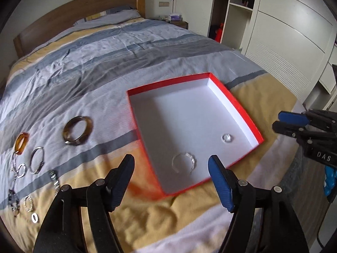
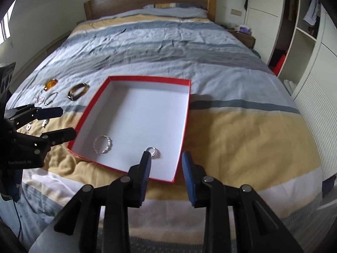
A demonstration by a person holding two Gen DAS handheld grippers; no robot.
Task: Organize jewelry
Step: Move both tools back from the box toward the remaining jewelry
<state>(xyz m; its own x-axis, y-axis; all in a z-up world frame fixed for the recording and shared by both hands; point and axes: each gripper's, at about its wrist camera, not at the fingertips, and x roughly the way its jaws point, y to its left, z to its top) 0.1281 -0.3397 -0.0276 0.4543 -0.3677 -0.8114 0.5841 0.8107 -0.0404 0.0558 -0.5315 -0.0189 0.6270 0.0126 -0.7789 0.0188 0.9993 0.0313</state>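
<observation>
— Red box [image 1: 236, 102] on bed, two silver pieces inside near front wall; rest of jewelry [image 1: 77, 131] left of box. Left gripper [image 1: 171, 169]?

— Spread wide, empty. Right gripper [image 2: 165, 160] too. Swing left, straddle one bangle rim, close gently.

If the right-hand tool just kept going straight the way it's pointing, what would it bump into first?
Probably the red box: the open right gripper aims over its near rim at the white floor, close beside the small silver ring. Depth is hard to judge, so the ring might be touched first.
</observation>
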